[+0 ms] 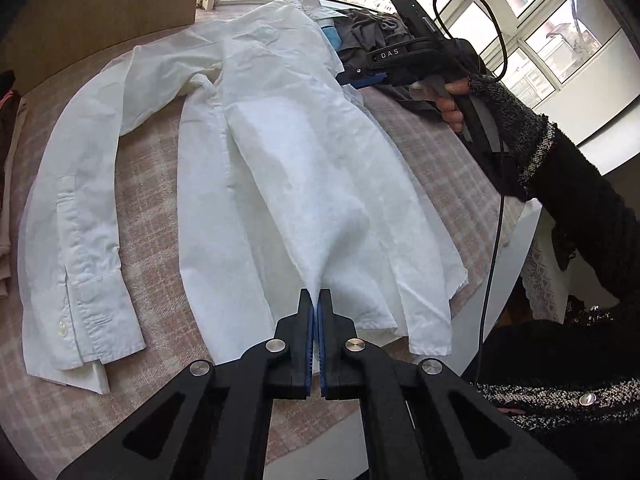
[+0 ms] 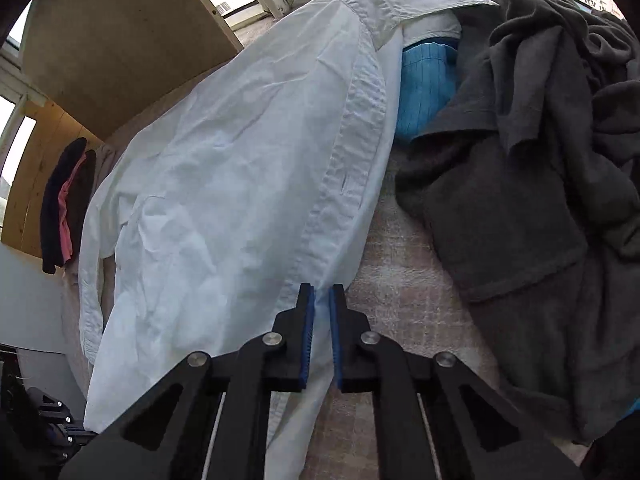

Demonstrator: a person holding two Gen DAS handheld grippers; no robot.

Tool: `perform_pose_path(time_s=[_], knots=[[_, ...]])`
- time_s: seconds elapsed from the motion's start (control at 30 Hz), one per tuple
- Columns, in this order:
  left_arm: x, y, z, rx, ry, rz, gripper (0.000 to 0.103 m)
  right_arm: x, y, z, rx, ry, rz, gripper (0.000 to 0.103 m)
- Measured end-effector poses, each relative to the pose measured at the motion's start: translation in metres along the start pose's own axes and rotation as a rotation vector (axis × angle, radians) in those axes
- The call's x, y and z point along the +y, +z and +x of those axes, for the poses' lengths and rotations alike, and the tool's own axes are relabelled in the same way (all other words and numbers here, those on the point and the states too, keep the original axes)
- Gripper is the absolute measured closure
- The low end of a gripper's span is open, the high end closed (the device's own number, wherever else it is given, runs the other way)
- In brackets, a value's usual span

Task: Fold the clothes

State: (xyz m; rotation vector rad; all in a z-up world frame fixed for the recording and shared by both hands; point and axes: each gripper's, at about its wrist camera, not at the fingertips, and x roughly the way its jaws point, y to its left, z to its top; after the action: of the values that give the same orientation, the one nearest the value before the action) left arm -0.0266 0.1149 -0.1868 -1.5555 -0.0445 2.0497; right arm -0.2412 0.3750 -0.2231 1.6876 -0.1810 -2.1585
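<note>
Hem of white shirt pinched in left claw; placket edge nipped in right claw; lift both evenly, keep cloth taut, fold across tabletop.

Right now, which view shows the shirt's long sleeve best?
Left wrist view. The white shirt lies spread on the table, and its sleeve shows whole, from shoulder to buttoned cuff. The right wrist view shows only the shirt's collar, button strip and body; the sleeve is mostly hidden behind them.
</note>
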Motion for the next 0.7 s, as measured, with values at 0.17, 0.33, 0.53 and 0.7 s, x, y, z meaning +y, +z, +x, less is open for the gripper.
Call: perform_pose_path(time_s=[0.17, 0.33, 0.53, 0.7], knots=[[0.004, -0.005, 0.000, -0.004, 0.003, -0.018, 0.102, -0.009, 0.017, -0.033, -0.113, -0.076, 0.002, 0.100], [0.009, -0.006, 0.002, 0.004, 0.010, -0.041, 0.102, -0.014, -0.003, -0.027, 0.018, -0.014, 0.019, 0.070], [0.015, 0.005, -0.024, -0.063, 0.010, -0.042, 0.102, 0.014, -0.030, -0.013, -0.027, -0.008, -0.066, 0.084], [0.034, -0.002, -0.032, -0.052, 0.052, -0.053, 0.102, 0.018, -0.021, -0.016, -0.056, -0.082, -0.052, 0.101]])
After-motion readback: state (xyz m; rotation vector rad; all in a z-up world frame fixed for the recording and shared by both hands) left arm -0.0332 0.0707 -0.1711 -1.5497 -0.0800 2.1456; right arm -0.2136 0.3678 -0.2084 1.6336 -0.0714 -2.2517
